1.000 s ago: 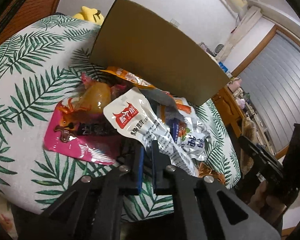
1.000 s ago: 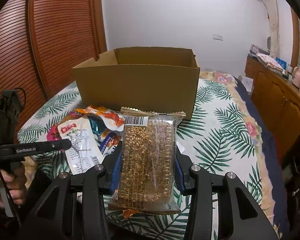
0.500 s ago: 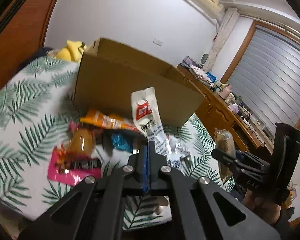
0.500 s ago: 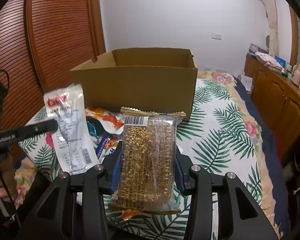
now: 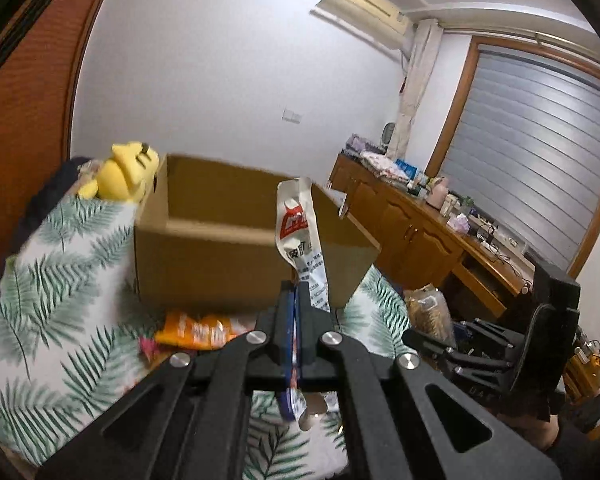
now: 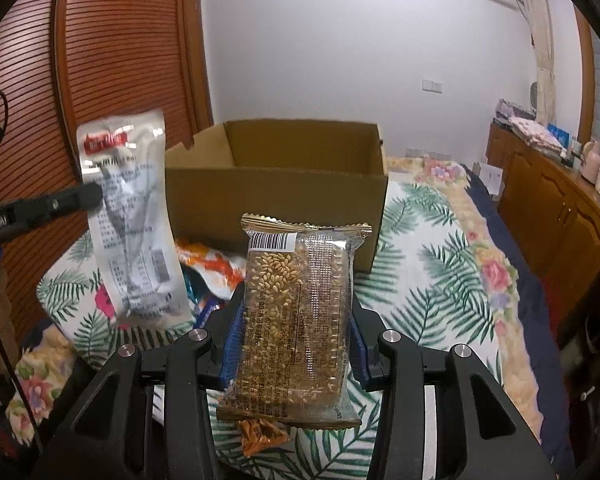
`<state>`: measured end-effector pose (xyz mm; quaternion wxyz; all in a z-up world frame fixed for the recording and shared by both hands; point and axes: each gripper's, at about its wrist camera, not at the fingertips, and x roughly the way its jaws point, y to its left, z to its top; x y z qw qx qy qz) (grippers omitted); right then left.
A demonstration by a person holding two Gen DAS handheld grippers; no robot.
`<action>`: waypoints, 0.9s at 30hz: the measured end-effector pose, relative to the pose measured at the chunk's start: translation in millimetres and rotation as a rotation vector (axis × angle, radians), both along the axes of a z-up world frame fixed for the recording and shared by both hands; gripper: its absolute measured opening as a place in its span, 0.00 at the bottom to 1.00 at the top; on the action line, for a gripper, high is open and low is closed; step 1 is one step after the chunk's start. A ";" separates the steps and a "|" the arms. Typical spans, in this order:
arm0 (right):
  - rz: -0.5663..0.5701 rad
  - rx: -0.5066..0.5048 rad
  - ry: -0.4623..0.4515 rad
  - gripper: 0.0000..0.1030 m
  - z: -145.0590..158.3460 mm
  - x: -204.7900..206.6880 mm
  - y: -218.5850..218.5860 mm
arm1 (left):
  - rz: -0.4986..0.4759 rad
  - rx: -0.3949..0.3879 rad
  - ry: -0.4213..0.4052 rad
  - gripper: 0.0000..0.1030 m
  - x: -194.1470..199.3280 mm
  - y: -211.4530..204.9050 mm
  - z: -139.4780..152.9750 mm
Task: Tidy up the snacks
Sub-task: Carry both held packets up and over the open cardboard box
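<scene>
My left gripper (image 5: 297, 300) is shut on a white snack pouch (image 5: 302, 236) with a red logo and holds it upright in the air in front of the open cardboard box (image 5: 220, 256). In the right wrist view the same pouch (image 6: 130, 216) hangs at the left, level with the box (image 6: 276, 196). My right gripper (image 6: 296, 320) is shut on a clear grain bar packet (image 6: 296, 312), held above the leaf-print cloth (image 6: 428, 280). More snack packets (image 5: 196, 330) lie on the cloth before the box, and they show in the right wrist view (image 6: 212, 264).
A yellow plush toy (image 5: 124, 172) sits behind the box's left corner. A wooden sideboard (image 5: 432, 236) with clutter runs along the right wall. A wooden sliding door (image 6: 112, 80) stands at the left. A small orange wrapper (image 6: 260, 436) lies under my right gripper.
My left gripper has lifted the white pouch off the snack pile and raised it to the box's height. My right gripper keeps the grain bar still.
</scene>
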<state>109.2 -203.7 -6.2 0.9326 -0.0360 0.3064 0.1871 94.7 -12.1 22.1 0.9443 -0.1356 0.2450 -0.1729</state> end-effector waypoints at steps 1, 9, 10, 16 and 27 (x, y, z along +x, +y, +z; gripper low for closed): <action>0.003 0.006 -0.008 0.42 5.8 2.3 0.6 | 0.002 0.006 -0.018 0.00 3.1 1.5 9.6; 0.028 0.019 -0.089 0.42 51.4 35.4 13.2 | 0.017 0.059 -0.109 0.00 36.4 19.4 56.2; 0.030 0.022 -0.096 0.42 55.8 42.1 15.5 | 0.019 0.066 -0.114 0.00 40.8 21.1 58.8; 0.043 0.027 -0.100 0.42 65.4 81.4 30.8 | 0.061 0.092 -0.112 0.00 80.9 42.7 68.0; 0.057 -0.025 -0.078 0.42 50.5 148.3 58.0 | 0.073 0.149 -0.104 0.00 147.8 46.3 63.9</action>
